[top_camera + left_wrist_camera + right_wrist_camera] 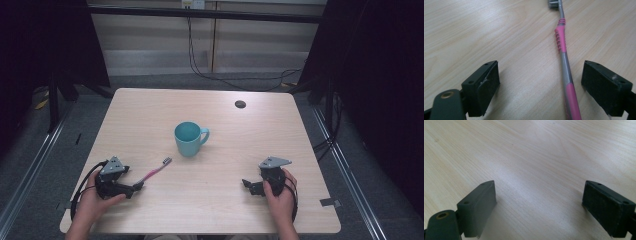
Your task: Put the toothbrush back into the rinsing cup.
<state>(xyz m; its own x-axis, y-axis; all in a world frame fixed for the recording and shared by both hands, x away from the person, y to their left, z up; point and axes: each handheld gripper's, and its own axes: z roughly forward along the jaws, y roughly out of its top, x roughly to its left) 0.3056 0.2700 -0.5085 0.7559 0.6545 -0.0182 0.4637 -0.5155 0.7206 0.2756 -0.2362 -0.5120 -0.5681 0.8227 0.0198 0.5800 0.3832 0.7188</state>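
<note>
From the high view, the whole table (150,107) is showing: a pale wood-grain top with rounded corners and a small dark round cap (240,104) near its far edge. A teal mug (189,139) is standing upright near the middle, its handle pointing to the right. The toothbrush (156,171) is lying flat on the wood, in front of the mug and to its left, well apart from it, with the bristle head pointing toward the mug. The left gripper (137,187) is resting low at the handle end of the toothbrush, and the right gripper (247,184) is sitting near the right front of the table, far from both things.

The left gripper view is giving the details that the high view is too small to show: the toothbrush (564,57) is having a grey shaft, a pink ribbed grip part and grey bristles. Its handle is lying between the two black jaws, nearer to the right one, and the jaws are standing spread wide, not touching it.

In the right gripper view, the jaws are also spread apart, with bare wood between them.

I cannot read any writing on the toothbrush or mug.
</note>
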